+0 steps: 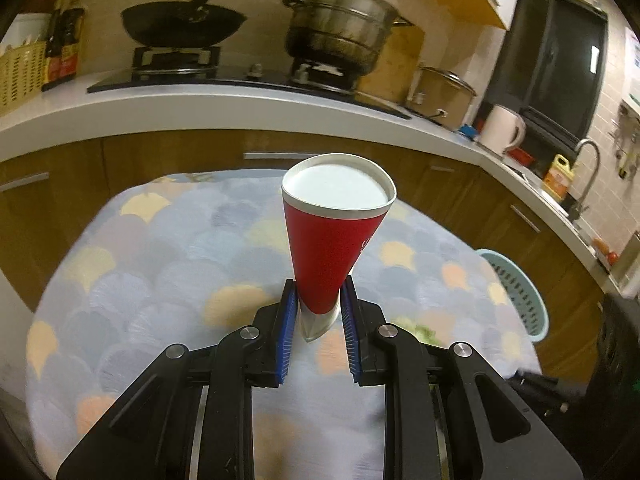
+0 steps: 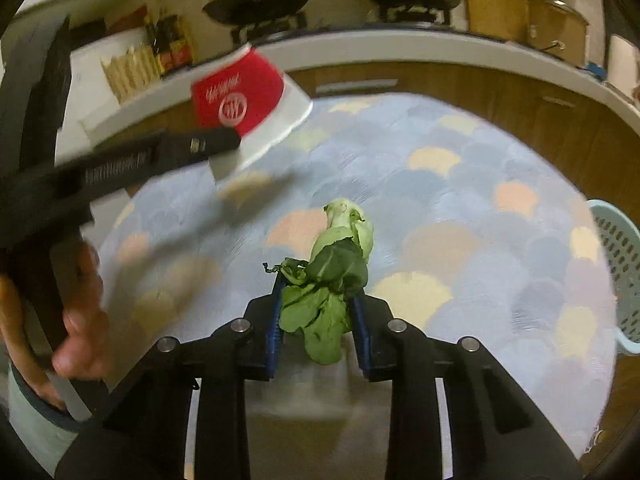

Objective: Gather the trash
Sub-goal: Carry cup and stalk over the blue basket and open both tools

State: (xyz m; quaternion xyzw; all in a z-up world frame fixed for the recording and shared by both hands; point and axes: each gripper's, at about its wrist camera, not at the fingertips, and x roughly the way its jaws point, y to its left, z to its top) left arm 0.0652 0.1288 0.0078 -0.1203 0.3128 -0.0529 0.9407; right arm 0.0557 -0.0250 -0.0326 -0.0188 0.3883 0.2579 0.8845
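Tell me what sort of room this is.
A home kitchen, most likely: a wok and a steamer pot sit on a gas stove, with a curved counter over wooden cabinets and a sink tap at the right.

A red paper cup (image 1: 332, 240) with white rim; green leafy vegetable (image 2: 328, 280); pale-blue tablecloth (image 1: 160, 240) patterned in yellow and peach scallops.
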